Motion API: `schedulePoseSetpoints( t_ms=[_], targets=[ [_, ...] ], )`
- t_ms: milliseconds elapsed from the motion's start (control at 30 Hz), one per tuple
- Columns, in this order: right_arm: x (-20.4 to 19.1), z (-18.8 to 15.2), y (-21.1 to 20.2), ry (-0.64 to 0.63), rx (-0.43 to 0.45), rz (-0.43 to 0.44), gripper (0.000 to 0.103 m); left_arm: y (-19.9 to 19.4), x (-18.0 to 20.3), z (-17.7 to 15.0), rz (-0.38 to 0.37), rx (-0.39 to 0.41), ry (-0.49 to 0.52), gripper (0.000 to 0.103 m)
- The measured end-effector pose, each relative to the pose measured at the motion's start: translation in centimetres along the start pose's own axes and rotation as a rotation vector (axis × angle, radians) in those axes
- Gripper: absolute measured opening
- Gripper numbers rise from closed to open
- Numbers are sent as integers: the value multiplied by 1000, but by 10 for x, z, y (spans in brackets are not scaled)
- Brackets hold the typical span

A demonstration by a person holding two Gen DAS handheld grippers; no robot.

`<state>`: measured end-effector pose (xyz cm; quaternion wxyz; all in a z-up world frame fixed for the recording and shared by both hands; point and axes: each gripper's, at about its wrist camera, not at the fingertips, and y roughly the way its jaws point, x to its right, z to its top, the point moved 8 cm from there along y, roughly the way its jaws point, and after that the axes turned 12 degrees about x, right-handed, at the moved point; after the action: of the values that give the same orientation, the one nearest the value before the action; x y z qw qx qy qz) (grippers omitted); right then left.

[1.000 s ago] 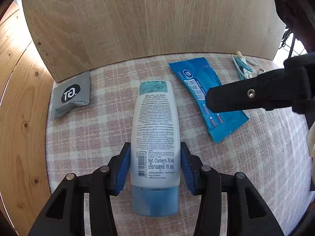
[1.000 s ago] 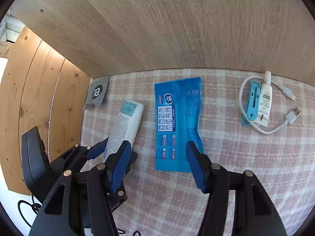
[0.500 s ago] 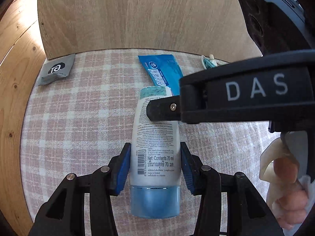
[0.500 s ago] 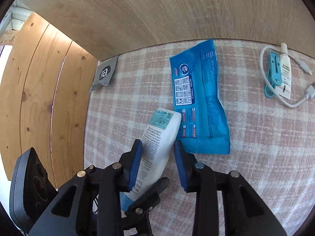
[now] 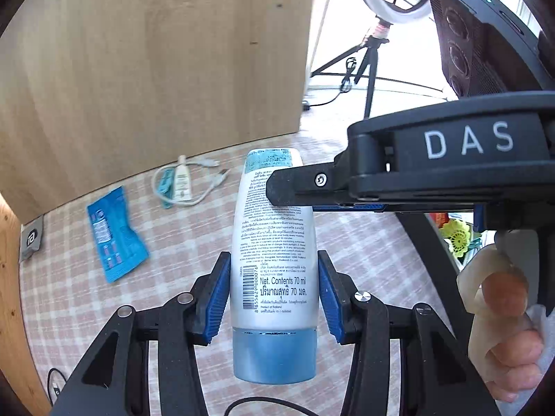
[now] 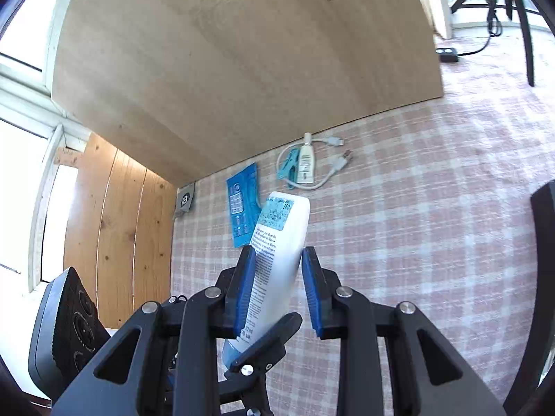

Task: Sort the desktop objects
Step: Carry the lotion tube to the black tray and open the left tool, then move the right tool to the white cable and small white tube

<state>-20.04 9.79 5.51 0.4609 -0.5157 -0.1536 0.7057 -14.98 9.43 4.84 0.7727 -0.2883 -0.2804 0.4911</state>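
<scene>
A white lotion tube with a blue cap [image 5: 274, 263] is held up above the checked tablecloth. My left gripper [image 5: 274, 294] is shut on its lower part, just above the cap. My right gripper [image 6: 277, 291] is shut on the same tube [image 6: 277, 249] near its middle; in the left wrist view its finger [image 5: 301, 187] crosses the tube from the right. On the cloth lie a blue wipes packet [image 5: 114, 232], a grey sachet [image 5: 31, 242], and a small white tube [image 5: 182, 182] with a blue clip and a white USB cable [image 6: 329, 170].
A wooden board [image 5: 156, 69] stands at the back of the table and wooden planks [image 6: 114, 235] at the left. A ring light on a tripod [image 5: 378, 34] and floor cables stand beyond the table's right side.
Both grippers have lifted the tube off the cloth and swung it right. The right gripper, open over the wipes packet a second ago, has closed on the tube.
</scene>
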Motion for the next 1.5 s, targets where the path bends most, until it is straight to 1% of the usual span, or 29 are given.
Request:
schedulePoseSetpoints(
  t_ms=[200, 300, 400, 467, 500, 533, 567, 600, 633, 767, 900, 967, 1067, 1167, 1300, 1500],
  targets=[
    [97, 28, -98, 91, 136, -111, 27, 22, 134, 21, -150, -6, 130, 45],
    [144, 35, -143, 135, 188, -162, 27, 28, 187, 26, -212, -13, 182, 45],
    [182, 40, -181, 160, 236, -217, 27, 35, 233, 28, -267, -26, 207, 45],
    [201, 42, -202, 169, 259, -256, 27, 42, 263, 28, -289, -41, 220, 45],
    [210, 42, -212, 169, 265, -276, 27, 45, 275, 28, -292, -56, 234, 46],
    [220, 42, -221, 166, 273, -303, 28, 50, 284, 26, -278, -73, 255, 48],
    [230, 42, -230, 167, 284, -342, 33, 53, 286, 25, -254, -88, 266, 58],
    [239, 43, -240, 173, 302, -377, 36, 54, 287, 26, -246, -96, 262, 62],
    [247, 44, -249, 183, 321, -392, 37, 53, 286, 27, -252, -90, 253, 62],
    [258, 45, -269, 202, 358, -399, 37, 50, 270, 28, -225, -73, 246, 61],
    [256, 44, -267, 188, 353, -403, 37, 42, 247, 28, -182, -55, 255, 60],
    [252, 44, -260, 175, 342, -403, 37, 38, 233, 27, -158, -47, 243, 60],
    [241, 42, -247, 142, 323, -397, 37, 36, 207, 24, -136, -46, 195, 60],
    [228, 40, -230, 102, 299, -385, 37, 35, 174, 18, -92, -48, 162, 60],
    [201, 39, -200, 13, 262, -370, 37, 34, 123, 10, -37, -57, 87, 60],
    [160, 36, -145, -98, 183, -318, 37, 25, 35, 0, 82, -45, -28, 59]
  ],
)
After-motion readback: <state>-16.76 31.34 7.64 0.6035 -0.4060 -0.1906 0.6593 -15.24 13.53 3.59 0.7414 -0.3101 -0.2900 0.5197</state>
